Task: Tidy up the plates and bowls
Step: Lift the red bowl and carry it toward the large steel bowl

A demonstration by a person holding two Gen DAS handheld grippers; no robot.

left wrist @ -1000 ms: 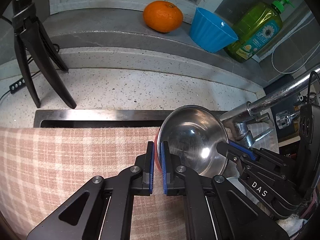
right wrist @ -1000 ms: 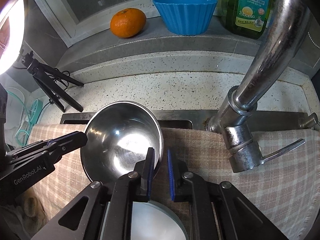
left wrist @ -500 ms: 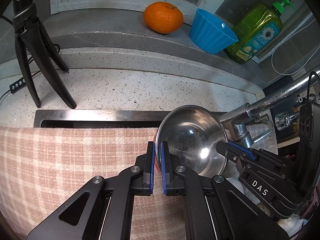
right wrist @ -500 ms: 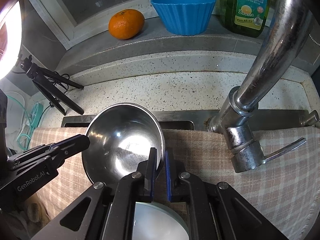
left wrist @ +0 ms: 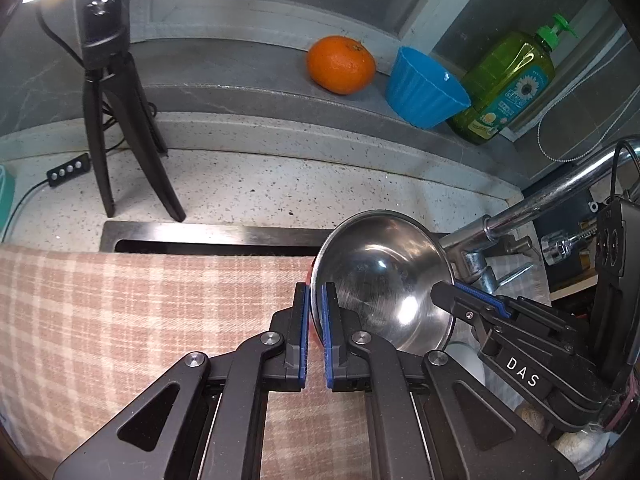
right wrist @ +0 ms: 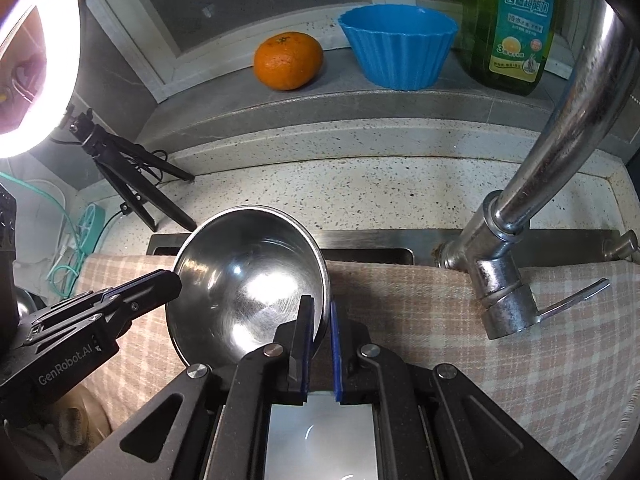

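A shiny steel bowl (left wrist: 384, 280) (right wrist: 248, 280) hangs tilted above a pink checked cloth (left wrist: 140, 312) (right wrist: 480, 340). My left gripper (left wrist: 315, 292) (right wrist: 174, 280) is shut on the bowl's left rim; a sliver of red shows between its pads. On the opposite rim my right gripper (right wrist: 318, 308) (left wrist: 440, 292) is shut too. Below the right gripper lies a white plate (right wrist: 320, 432), mostly hidden by the fingers. A blue fluted bowl (left wrist: 424, 88) (right wrist: 396, 44) stands on the window ledge.
An orange (left wrist: 340, 64) (right wrist: 288, 60) and a green soap bottle (left wrist: 508, 88) (right wrist: 516, 28) flank the blue bowl. A chrome faucet (left wrist: 552, 196) (right wrist: 560, 140) rises right of the steel bowl. A black tripod (left wrist: 116, 120) (right wrist: 128, 168) stands on the speckled counter at left. The sink's rim (left wrist: 200, 236) shows behind the cloth.
Both grippers have risen together with the steel bowl held between them. The cloth and counter look farther below, and the lamp at upper left now shows in the left wrist view.
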